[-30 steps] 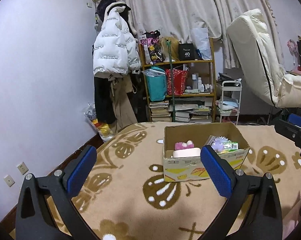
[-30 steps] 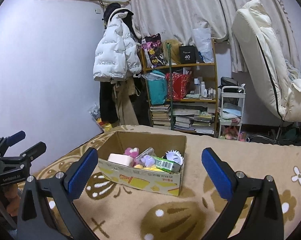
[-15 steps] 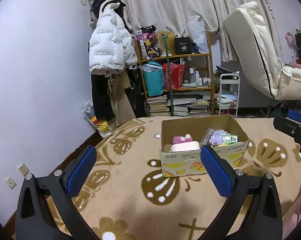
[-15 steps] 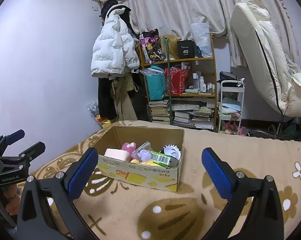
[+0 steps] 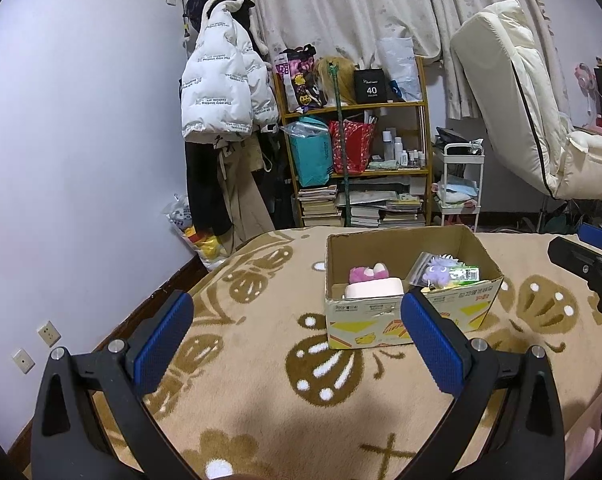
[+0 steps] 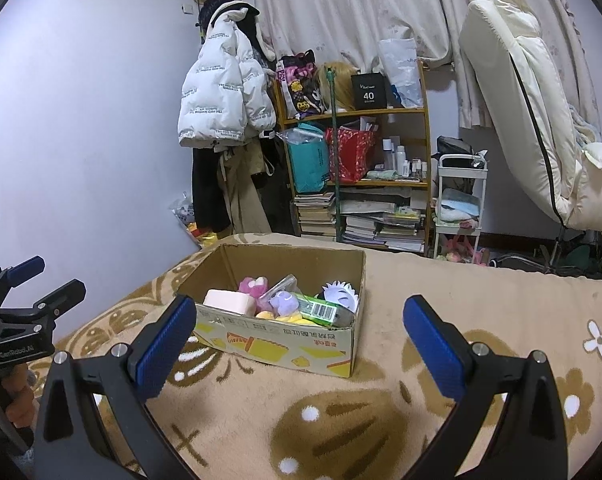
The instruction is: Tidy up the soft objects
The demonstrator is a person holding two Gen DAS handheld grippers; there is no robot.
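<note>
Both tools hover low over the beige patterned blanket point(image 6: 481, 288): the left gripper point(image 5: 297, 344) and the right gripper point(image 6: 301, 344) each have their 2 blue pads spread wide, with nothing between them. Just beyond sits the open cardboard box point(image 6: 285, 344), and the soft objects lie gathered inside it: a pale pink foam block point(image 6: 228, 301), a pink plush point(image 6: 253, 285), a purple plush point(image 6: 283, 303) against a clear bag, something yellow, and a green packet point(image 6: 316, 309). No soft item shows loose on the blanket, which fits either a finished gathering or a box waiting to be sorted out.
</note>
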